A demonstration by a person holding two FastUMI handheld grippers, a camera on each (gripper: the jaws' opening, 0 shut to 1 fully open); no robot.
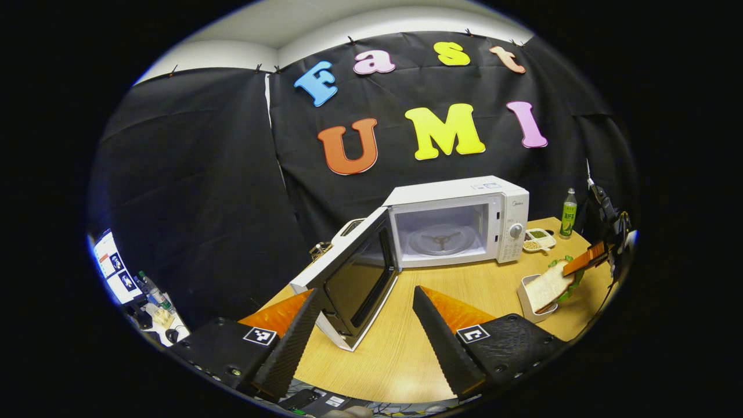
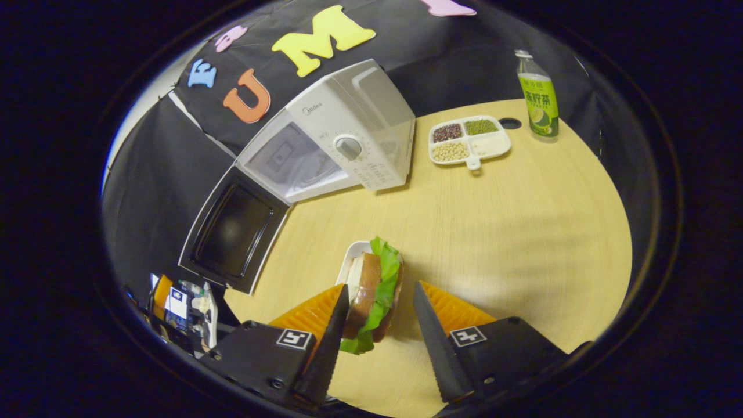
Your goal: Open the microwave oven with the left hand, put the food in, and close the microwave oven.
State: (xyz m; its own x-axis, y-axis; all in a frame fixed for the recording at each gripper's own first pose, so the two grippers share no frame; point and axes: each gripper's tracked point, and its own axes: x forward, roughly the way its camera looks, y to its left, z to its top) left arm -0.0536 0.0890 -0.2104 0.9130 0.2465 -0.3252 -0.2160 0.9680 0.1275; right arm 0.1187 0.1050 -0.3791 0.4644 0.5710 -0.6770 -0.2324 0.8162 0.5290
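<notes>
Both views are evenly and brightly lit from above, with soft, faint shadows on the pale wooden table (image 2: 522, 232). The microwave (image 1: 458, 217) shows a mild sheen on its white top, and its open door (image 1: 354, 278) reflects dimly. Focus is sharp at centre; straight lines bow strongly toward the rims, where detail smears and darkens

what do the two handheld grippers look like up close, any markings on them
Both the left gripper and the right gripper look alike: a bulky matte black body and two long wedge-shaped jaws with saw-toothed inner edges and ribbed faces. Each jaw base carries a small square black-and-white coded tag. A few screws dot the housings.
</notes>
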